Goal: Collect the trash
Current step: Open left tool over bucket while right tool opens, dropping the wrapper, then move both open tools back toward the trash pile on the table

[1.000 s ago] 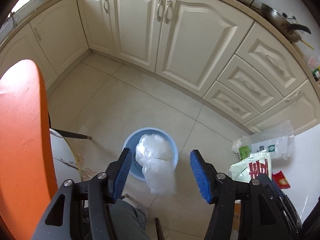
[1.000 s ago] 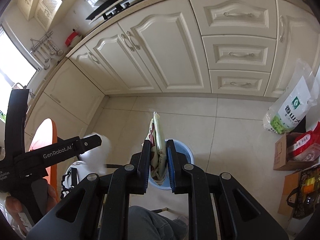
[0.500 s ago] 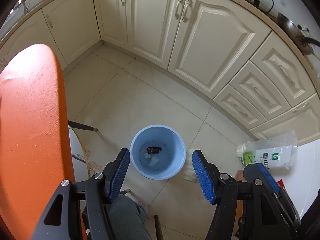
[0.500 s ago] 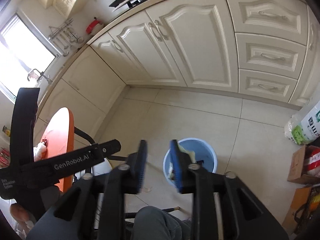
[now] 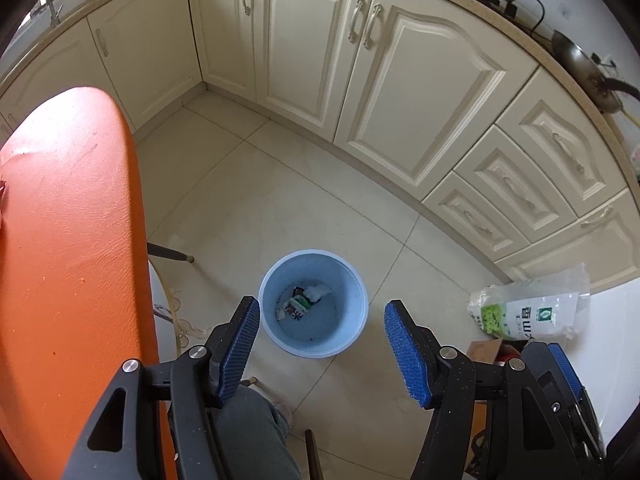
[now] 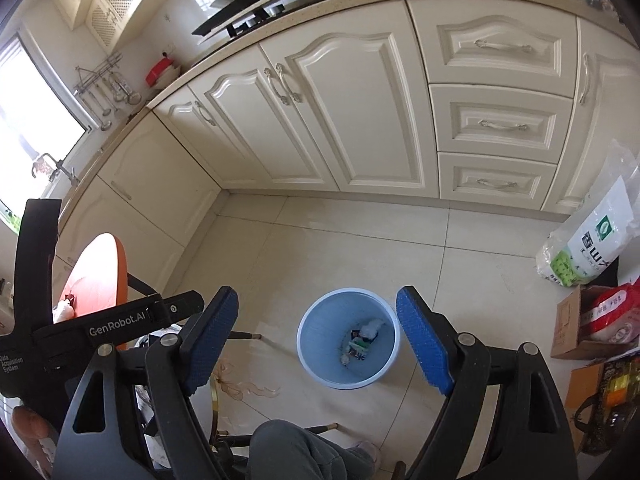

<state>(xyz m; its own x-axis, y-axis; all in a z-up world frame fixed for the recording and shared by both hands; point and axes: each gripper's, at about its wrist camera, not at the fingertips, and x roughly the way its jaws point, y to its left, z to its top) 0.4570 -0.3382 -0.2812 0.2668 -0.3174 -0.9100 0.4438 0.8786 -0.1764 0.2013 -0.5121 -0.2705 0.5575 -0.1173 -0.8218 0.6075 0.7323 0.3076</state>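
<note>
Below, in the left wrist view, the left gripper (image 5: 320, 332) hangs wide open and empty above a round light-blue plastic bin (image 5: 314, 307) on the tiled floor; crumpled white plastic and printed wrappers (image 5: 305, 300) lie at its bottom, and an orange round desk (image 5: 68, 248) fills the left side. From the right wrist view, the right gripper (image 6: 318, 326) also spreads wide, holding nothing, over the same bin (image 6: 347, 338), with the trash (image 6: 362, 340) inside and a white printed sack (image 6: 588, 248) leaning near the cream cabinets (image 6: 360, 112).
</note>
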